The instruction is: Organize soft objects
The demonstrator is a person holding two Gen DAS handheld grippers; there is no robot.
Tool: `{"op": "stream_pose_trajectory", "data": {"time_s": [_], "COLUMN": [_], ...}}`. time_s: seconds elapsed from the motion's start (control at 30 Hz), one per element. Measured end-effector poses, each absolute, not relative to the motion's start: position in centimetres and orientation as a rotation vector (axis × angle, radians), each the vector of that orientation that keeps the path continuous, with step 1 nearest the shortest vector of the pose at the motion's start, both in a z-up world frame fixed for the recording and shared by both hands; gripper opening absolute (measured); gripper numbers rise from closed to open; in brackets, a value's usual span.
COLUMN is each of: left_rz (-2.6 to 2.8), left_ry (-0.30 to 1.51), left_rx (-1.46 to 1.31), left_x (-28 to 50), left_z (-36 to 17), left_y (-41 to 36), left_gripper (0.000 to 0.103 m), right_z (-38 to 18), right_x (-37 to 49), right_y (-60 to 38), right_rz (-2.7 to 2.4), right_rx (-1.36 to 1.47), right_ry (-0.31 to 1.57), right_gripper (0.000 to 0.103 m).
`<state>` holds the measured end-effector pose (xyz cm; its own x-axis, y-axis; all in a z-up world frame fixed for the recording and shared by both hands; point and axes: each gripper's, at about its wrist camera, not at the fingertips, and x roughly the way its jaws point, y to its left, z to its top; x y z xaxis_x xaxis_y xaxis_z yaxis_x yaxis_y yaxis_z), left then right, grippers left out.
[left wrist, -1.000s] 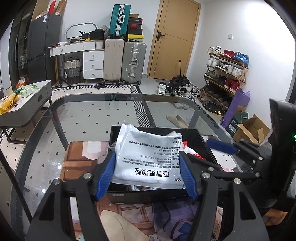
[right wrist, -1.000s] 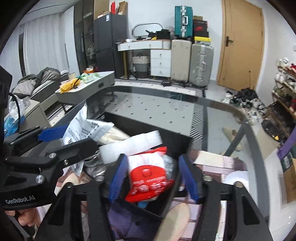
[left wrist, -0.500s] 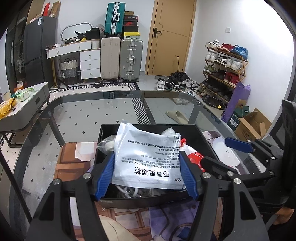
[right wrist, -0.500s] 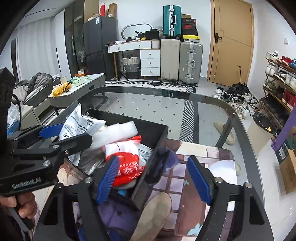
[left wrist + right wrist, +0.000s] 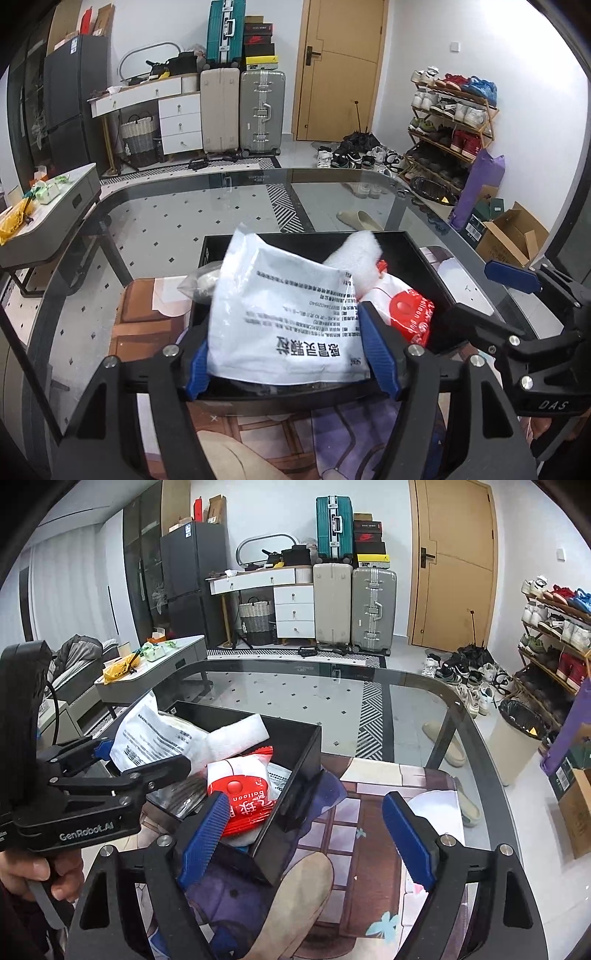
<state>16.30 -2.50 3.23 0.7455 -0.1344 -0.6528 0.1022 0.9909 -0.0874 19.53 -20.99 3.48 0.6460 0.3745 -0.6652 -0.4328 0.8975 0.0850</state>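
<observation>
Several soft packs fill black bin [image 5: 424, 258] — white pouch [image 5: 291, 317], red packet [image 5: 240, 794].

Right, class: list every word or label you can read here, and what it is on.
"GenRobot.AI": left hand-held gripper, jaws opening around the white pouch.
"DAS": right hand-held gripper, jaws opening, nothing held.
"Balloon": red-and-white packet.
"999" and "感冒灵颗粒": white pouch; fine print too small.
</observation>
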Motion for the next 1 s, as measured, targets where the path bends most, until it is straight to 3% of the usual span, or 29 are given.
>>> {"op": "stream_pose_trajectory", "data": {"time_s": [0.13, 0.27, 0.4, 0.47, 1.0], "left_rz": [-0.131, -0.128, -0.129, -0.122, -0.066], "left_ry": [0.706, 0.684, 0.666, 0.66, 0.568], "left_rx": [-0.055, -0.059, -0.062, -0.061, -0.069], "left_x": [15.5, 14.4, 13.3, 12.8, 8.7], "left_z": [3.8, 4.4, 4.8, 4.8, 4.8], "left_y": [-2.3, -1.7, -1.2, -1.0, 1.3], "left_gripper": [0.082, 0.092, 0.094, 0.102, 0.103], "right_z": [3.8, 4.2, 4.6, 4.8, 5.0], "right_x": [18.7, 17.9, 17.0, 16.6, 12.7], "right_y": [-21.2, -21.4, -21.6, -21.5, -20.0], "right_rz": [0.461, 0.451, 0.458, 0.463, 0.517], "right_rx": [-0.082, -0.08, -0.066, -0.065, -0.093], "right_ry": [0.725, 0.701, 0.673, 0.668, 0.587], "right_gripper": [0.087, 0.099, 0.102, 0.102, 0.102]}}
